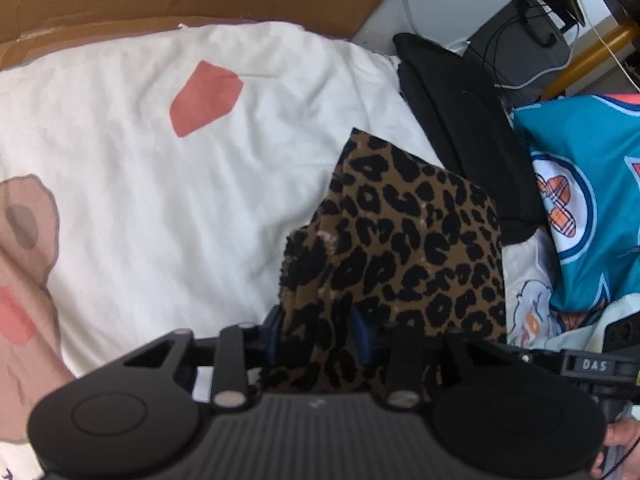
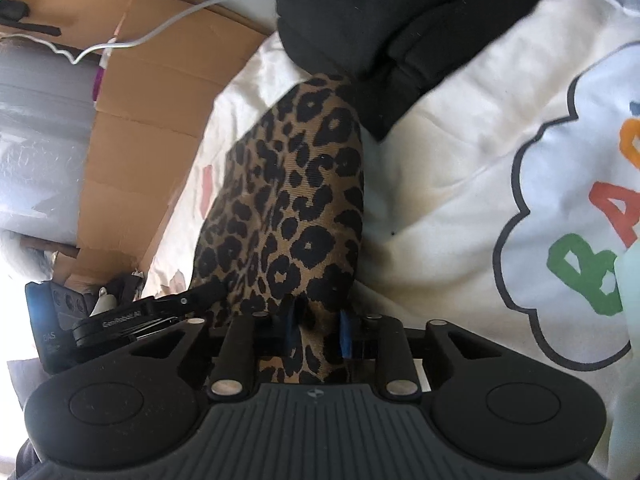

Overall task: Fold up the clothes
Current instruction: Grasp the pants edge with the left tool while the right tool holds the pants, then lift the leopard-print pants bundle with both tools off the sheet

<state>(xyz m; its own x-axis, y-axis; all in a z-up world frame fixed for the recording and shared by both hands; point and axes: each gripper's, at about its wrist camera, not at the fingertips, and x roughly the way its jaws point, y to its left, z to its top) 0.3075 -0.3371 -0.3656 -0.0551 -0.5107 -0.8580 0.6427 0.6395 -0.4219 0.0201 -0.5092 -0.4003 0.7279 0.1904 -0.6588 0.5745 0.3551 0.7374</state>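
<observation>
Tools (image 1: 318,336) (image 2: 316,330) angled downward, both pinching leopard-print garment (image 1: 416,240)

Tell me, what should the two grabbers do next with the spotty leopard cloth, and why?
Probably lower the leopard cloth flat onto the white bedding. Both the left gripper and right gripper have it bunched between their fingers, so it cannot be folded neatly yet.

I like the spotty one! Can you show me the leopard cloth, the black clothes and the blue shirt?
leopard cloth (image 1: 420,236): left wrist view, middle of its spotted face.
black clothes (image 2: 400,20): right wrist view, top of the pile.
blue shirt (image 1: 600,140): left wrist view, plain teal part.
</observation>
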